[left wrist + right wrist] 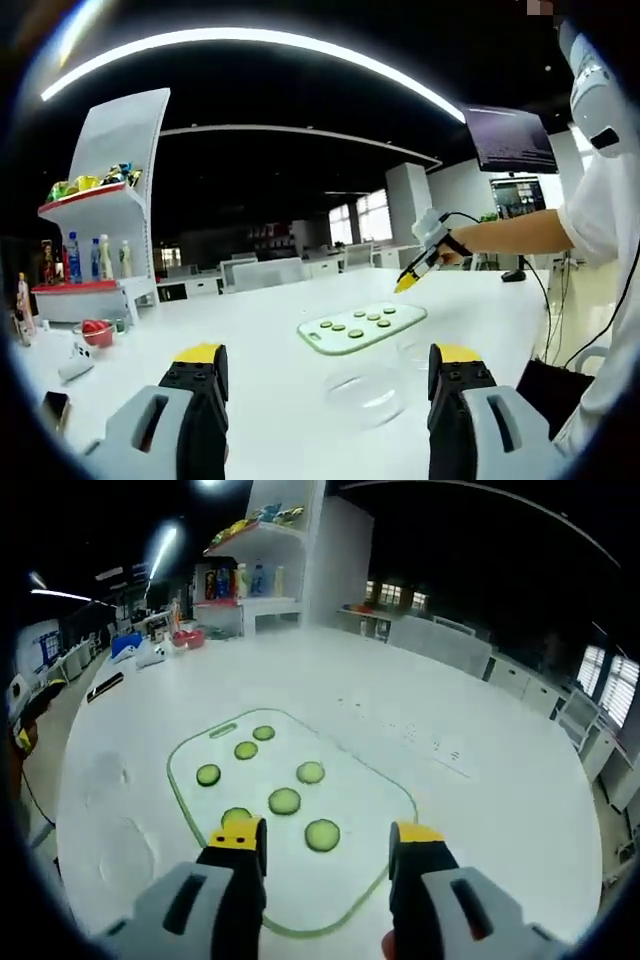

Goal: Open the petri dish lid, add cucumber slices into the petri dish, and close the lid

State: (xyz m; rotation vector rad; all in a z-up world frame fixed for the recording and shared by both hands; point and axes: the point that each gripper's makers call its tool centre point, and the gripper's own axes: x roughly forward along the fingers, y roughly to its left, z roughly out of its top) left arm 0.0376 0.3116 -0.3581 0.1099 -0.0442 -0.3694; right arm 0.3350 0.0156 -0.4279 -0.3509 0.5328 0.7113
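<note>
A clear petri dish [365, 388] with its lid on lies on the white table just ahead of my left gripper [328, 355], which is open with nothing between its jaws. Beyond the dish is a white cutting board [412, 314] with several cucumber slices [355, 333]. A person's hand holds my right gripper [407, 283] above the board's far side. In the right gripper view, my right gripper [328, 835] hovers open over the green-rimmed board [365, 798], close above the nearest cucumber slices [284, 801]. Faint clear dishes [125, 852] lie to the board's left.
A white shelf [120, 215] with bottles and snacks stands at the table's far left. A red bowl [96, 332] and a phone [55, 408] lie near it. A monitor [510, 140] hangs at the right, and the person's body [600, 230] stands beside the table edge.
</note>
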